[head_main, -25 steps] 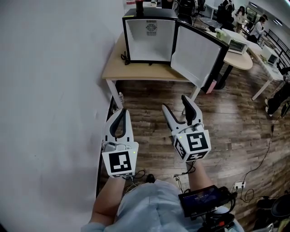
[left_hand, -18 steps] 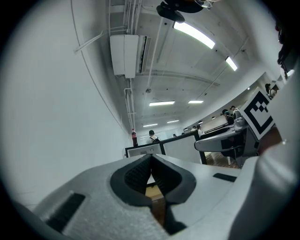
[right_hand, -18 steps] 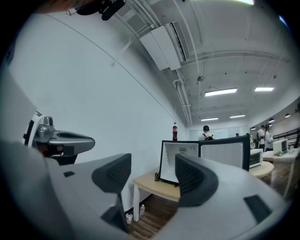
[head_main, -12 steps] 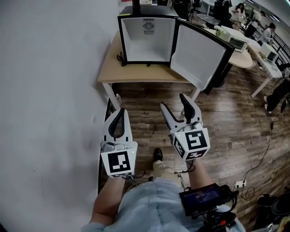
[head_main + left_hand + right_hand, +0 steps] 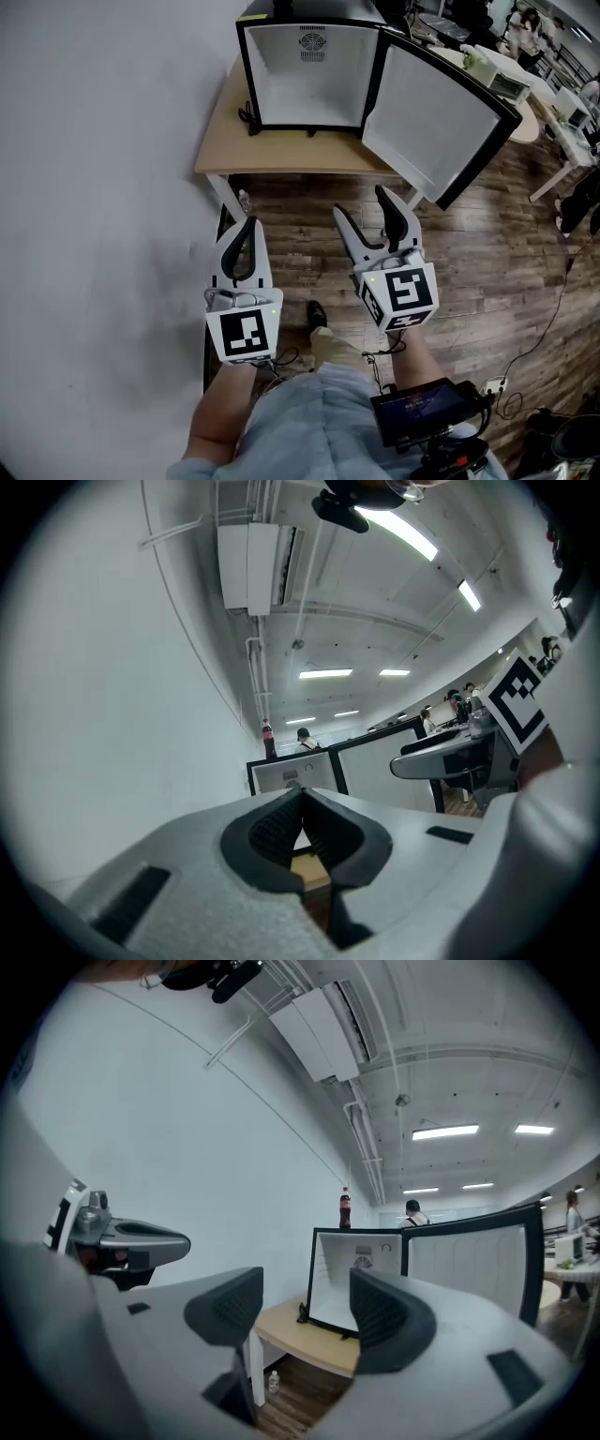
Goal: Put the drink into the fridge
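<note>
Your left gripper (image 5: 248, 227) and right gripper (image 5: 363, 206): white moulded shells, black ribbed pads (image 5: 228, 1310) lining the jaws. Each carries a white cube with black square markers: left cube (image 5: 246, 336), right cube (image 5: 403, 295). Grey cable (image 5: 228, 300) loops over the left shell. You wear a pale blue shirt (image 5: 309, 427), beige trousers (image 5: 333, 349) and a dark shoe (image 5: 319, 313). A black device (image 5: 422, 409) with a lit screen sits at your waist.

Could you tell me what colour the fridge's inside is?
White inside the fridge; head view shows it best.

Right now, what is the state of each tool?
Left white two-jaw tool: closed, holding nothing.
Right white two-jaw tool: open, holding nothing.
</note>
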`<state>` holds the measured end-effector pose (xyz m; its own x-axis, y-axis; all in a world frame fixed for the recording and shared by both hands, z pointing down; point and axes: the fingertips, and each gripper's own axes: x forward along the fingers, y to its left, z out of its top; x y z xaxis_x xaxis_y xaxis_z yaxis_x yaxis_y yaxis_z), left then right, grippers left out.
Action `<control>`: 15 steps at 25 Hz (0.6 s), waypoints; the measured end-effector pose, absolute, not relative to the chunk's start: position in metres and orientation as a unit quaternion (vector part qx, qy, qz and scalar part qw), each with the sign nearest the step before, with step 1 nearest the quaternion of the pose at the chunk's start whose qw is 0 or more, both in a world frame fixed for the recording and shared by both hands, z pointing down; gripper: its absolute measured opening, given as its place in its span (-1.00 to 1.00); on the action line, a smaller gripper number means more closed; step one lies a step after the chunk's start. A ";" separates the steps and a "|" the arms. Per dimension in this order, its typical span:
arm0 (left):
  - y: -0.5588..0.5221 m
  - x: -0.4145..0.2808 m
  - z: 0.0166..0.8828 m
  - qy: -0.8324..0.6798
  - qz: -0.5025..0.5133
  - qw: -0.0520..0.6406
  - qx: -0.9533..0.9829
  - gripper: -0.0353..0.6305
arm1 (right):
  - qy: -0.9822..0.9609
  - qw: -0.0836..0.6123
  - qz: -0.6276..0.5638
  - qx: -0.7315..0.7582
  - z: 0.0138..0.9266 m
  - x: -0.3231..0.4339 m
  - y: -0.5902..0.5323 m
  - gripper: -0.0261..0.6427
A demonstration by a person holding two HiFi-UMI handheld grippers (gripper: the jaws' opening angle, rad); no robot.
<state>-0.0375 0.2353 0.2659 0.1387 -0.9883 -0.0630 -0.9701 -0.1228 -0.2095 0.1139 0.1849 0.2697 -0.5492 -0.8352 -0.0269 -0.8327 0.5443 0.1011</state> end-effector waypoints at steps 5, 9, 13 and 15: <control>0.162 -0.043 0.271 0.661 -0.053 0.092 -0.743 -0.87 | -0.885 0.017 -0.051 0.462 0.273 0.104 0.114 -0.05; 0.107 -0.046 0.267 0.664 -0.059 0.098 -0.739 -0.87 | -0.891 0.014 -0.046 0.452 0.272 0.097 0.057 -0.05; 0.064 -0.048 0.260 0.665 -0.059 0.108 -0.736 -0.87 | -0.893 0.011 -0.046 0.448 0.269 0.091 0.008 -0.05; 0.047 -0.053 0.256 0.671 -0.059 0.109 -0.731 -0.87 | -0.893 0.007 -0.050 0.446 0.263 0.087 -0.011 -0.05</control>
